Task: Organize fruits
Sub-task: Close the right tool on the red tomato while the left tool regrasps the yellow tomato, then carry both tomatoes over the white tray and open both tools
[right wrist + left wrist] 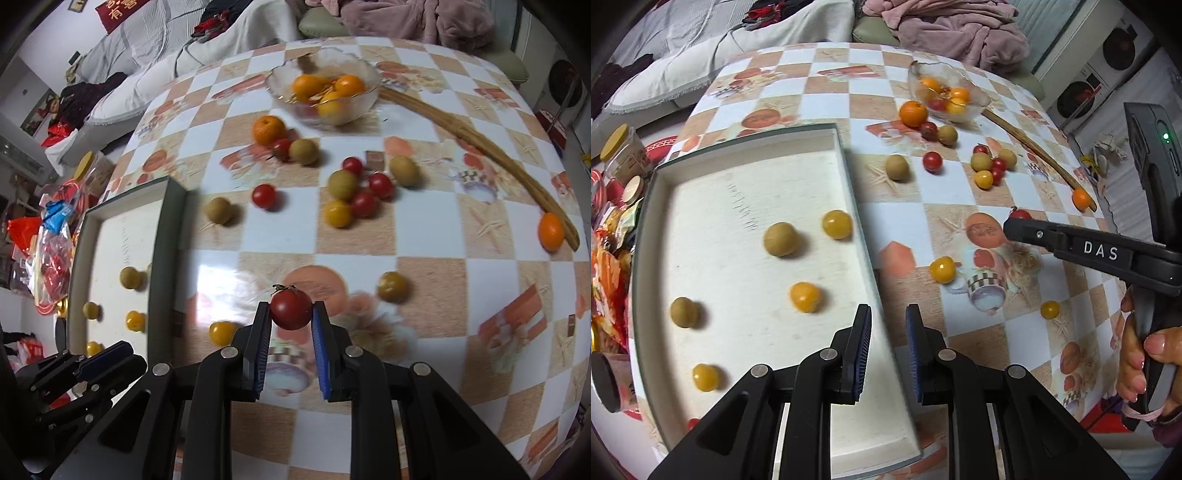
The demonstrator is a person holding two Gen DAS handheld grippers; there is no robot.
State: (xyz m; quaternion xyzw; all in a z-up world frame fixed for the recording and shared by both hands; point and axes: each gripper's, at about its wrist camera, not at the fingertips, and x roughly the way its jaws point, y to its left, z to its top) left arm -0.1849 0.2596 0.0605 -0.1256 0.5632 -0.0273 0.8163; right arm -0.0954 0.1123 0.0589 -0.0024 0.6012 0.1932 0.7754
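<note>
My right gripper (291, 314) is shut on a red cherry tomato (291, 308) and holds it above the checkered table; it also shows in the left wrist view (1015, 221). My left gripper (886, 317) is open and empty over the right rim of the white tray (849, 166). The tray holds several yellow tomatoes (806, 296) and tan round fruits (781, 239). More red, yellow and tan fruits lie loose on the table (364, 204). A glass bowl (364, 96) at the back holds orange and yellow fruits.
An orange (269, 129) lies next to the bowl. A long wooden stick (480, 144) curves along the right side, with a small orange fruit (551, 229) at its end. Jars and snack bags (613, 221) crowd the left. A sofa with a pink blanket (960, 29) stands behind.
</note>
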